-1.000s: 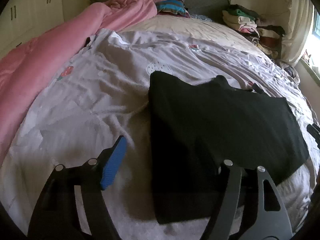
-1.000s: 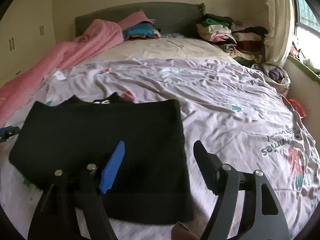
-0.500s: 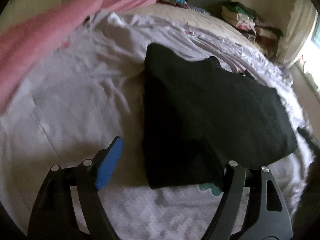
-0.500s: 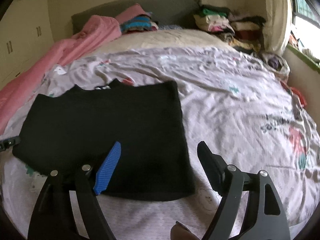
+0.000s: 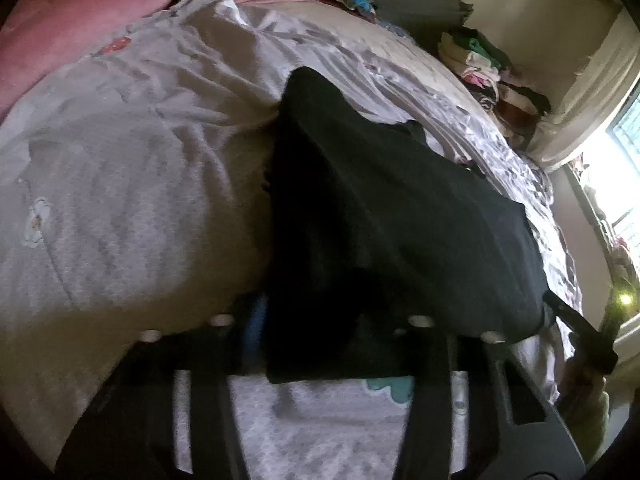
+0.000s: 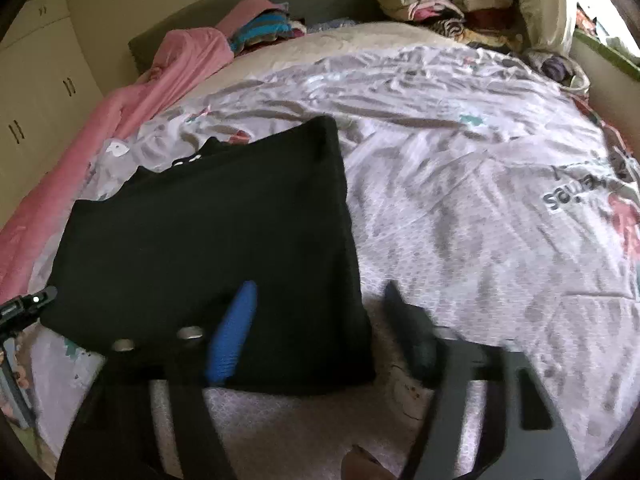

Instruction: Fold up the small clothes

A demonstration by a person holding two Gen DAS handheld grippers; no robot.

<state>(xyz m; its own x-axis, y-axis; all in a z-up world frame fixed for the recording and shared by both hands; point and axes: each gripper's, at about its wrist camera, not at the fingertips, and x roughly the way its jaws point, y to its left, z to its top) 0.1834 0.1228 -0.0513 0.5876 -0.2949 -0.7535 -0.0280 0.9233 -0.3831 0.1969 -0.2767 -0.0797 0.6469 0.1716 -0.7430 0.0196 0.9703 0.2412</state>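
The only writing is on the pale printed bedsheet [image 6: 460, 216]: dark letters at the right edge in the right wrist view, seen upside down and cut off, not readable; a small white mark sits at the collar of the black garment [image 6: 208, 240], too small to read. One black garment lies flat on the sheet near the near edge of the bed, folded to a rough rectangle. The left gripper [image 5: 320, 332] has just been closing, and in the left wrist view the garment's near left corner fills the gap between its fingers, though blur and shadow hide whether the pads press it. The right gripper [image 6: 320, 320] has also just been closing; its blue finger [image 6: 234, 336] lies over the garment's near right corner and the dark finger [image 6: 408, 328] stands off the cloth on the sheet, so the jaws stand narrowed but apart around that edge. Only the right view shows the wardrobe doors [image 6: 36, 92] at far left and the left gripper's tip poking in; only the left view shows the bright window [image 5: 616, 160]. One pink quilt [image 6: 120, 120] runs along the left; two stacks of folded clothes [image 6: 440, 0] rest at the far headboard.
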